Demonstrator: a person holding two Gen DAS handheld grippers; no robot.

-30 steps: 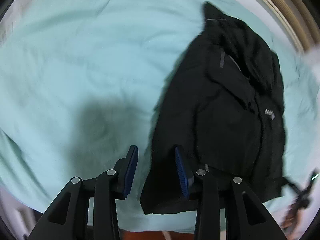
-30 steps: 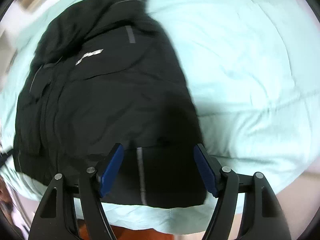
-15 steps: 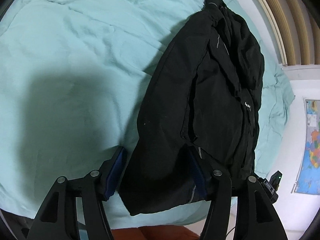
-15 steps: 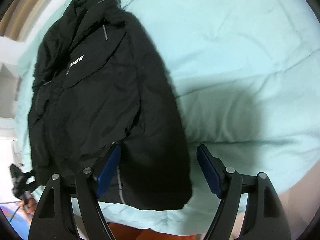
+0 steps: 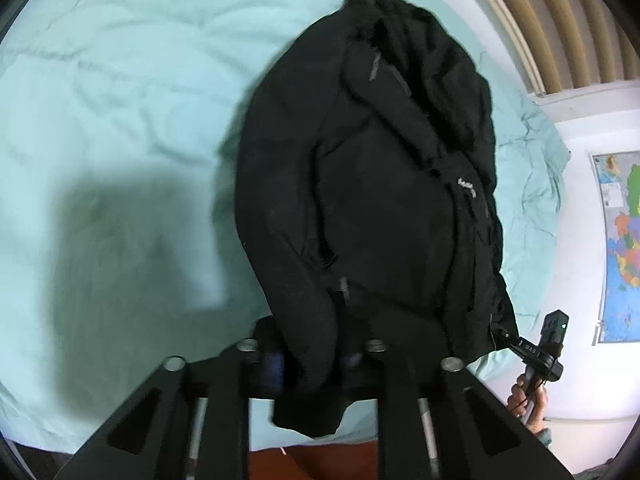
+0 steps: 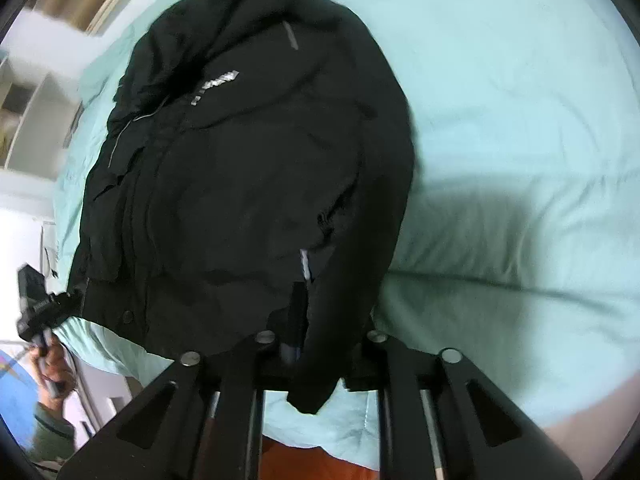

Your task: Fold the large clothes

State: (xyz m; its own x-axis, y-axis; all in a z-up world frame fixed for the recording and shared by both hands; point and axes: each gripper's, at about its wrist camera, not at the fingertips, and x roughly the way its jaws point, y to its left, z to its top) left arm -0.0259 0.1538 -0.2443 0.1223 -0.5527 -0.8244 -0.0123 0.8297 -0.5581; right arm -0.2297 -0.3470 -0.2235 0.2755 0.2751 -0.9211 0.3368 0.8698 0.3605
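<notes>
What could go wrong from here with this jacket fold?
1. Slip: the left hand-held gripper and right hand-held gripper each pinch only a narrow bunch of the black jacket near its hem, so lifting its weight could pull the fabric free.
2. Unfolding: its layers look loosely stacked and may flop open on a lift.
3. The gripped end sits at the near edge of the teal bedspread; dragging it nearer might slide it off.

Soft, even light — motion blur throughout, fisheye-bent edges, broad shadows on the bedspread [image 5: 120, 100].
</notes>
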